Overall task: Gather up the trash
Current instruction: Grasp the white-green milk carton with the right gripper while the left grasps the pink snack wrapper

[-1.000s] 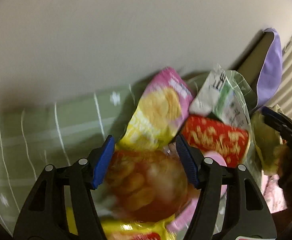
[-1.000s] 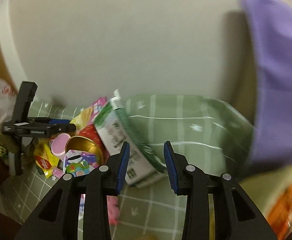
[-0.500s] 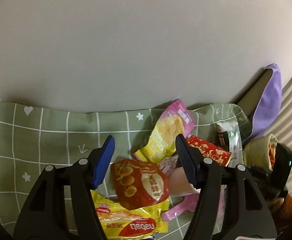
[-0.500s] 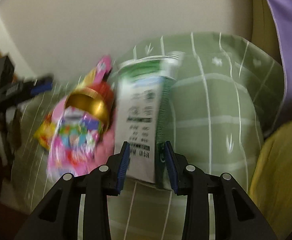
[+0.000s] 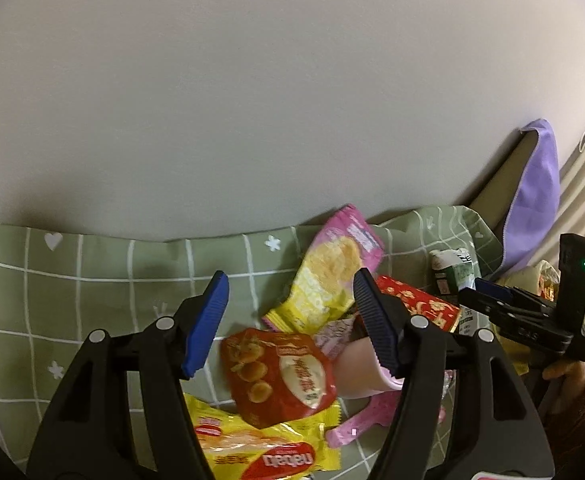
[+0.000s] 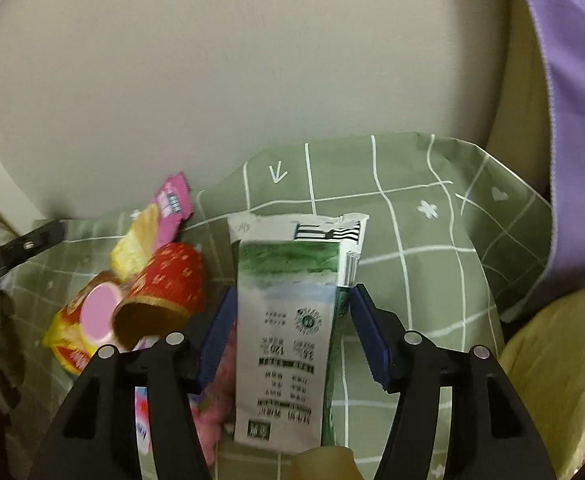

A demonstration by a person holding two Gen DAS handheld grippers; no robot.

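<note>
Snack trash lies piled on a green checked cloth (image 5: 92,280): a red biscuit packet (image 5: 276,376), a yellow wafer packet (image 5: 268,452), a pink-and-yellow chip packet (image 5: 328,276) and a red paper cup (image 5: 416,308). My left gripper (image 5: 290,280) hovers open above the red packet and touches nothing. In the right wrist view a green-and-white milk carton (image 6: 292,328) stands between the jaws of my right gripper (image 6: 292,294). Those jaws are opening, and a gap shows at the right pad. The red cup (image 6: 164,284) lies just left of the carton.
A plain wall rises behind the cloth. A purple fabric (image 6: 564,80) hangs at the right, with a yellow-green cushion (image 6: 548,360) below it. A hand in a brown sleeve (image 5: 584,384) holds the right gripper (image 5: 488,288) at the pile's right edge.
The left gripper has lifted away from the red packet, which now lies on the pile. The right gripper swung the carton down beside the red cup and its jaws have spread.
</note>
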